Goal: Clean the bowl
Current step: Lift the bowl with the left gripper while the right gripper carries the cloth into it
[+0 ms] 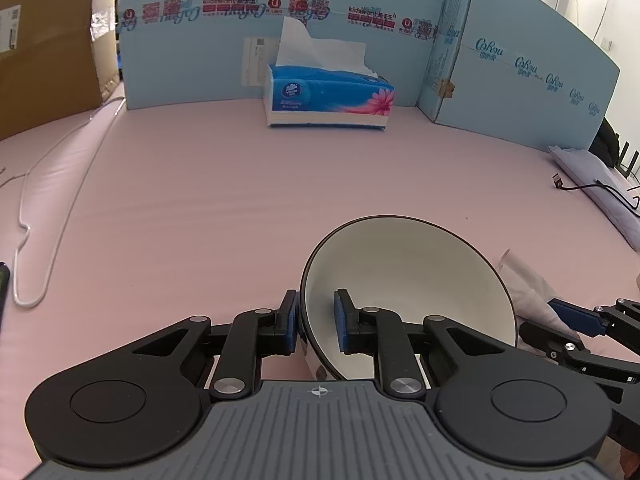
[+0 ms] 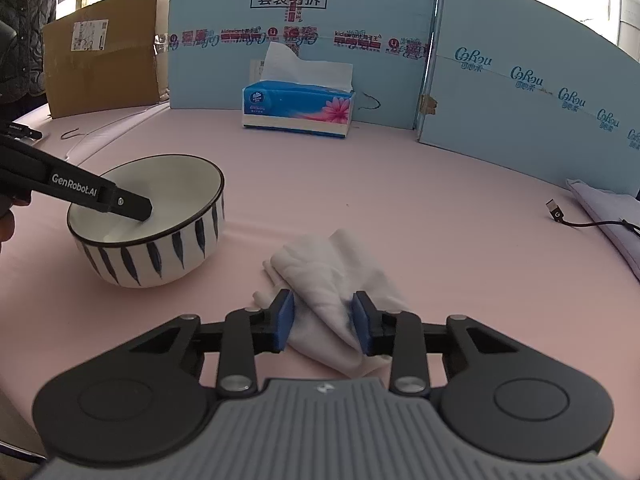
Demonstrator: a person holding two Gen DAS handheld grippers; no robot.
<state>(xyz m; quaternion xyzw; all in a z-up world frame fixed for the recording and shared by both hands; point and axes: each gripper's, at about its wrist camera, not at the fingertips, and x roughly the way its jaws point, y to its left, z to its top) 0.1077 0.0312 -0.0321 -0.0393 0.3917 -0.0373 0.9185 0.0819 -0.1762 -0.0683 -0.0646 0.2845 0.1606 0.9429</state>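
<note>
- Left tool (image 1: 316,320) grips the near wall of the bowl (image 1: 408,280): 1 blue pad sits inside against the white interior, the other outside against the rim wall.
- Right tool (image 2: 322,322) has its 2 blue pads pressed on either side of a crumpled white cloth (image 2: 336,276), which lies on the bench (image 2: 400,200) and bunches up between them.
- Seen from the right wrist, the bowl (image 2: 160,248) stands upright on the bench to the left of the cloth, near it but apart; it is white inside, with a dark rim and dark blue leaf-like strokes around the outside.
- Covering the bench is a smooth pale pink sheet with faint creases.
- At the back stands a blue tissue box (image 2: 298,108) with a pink flower print and 1 tissue sticking up from its slot.
- Behind it, light blue printed cardboard panels (image 2: 300,32) form a back wall and turn along the right side.
- At back left stands a brown cardboard box (image 2: 104,68).
- A thin white cord (image 1: 52,208) trails along the left of the bench.
- At the right edge lie a black USB cable (image 2: 560,216) and a folded pale cloth (image 2: 608,216).
- A person in a dark quilted jacket (image 2: 24,20) stands at the far left.
</note>
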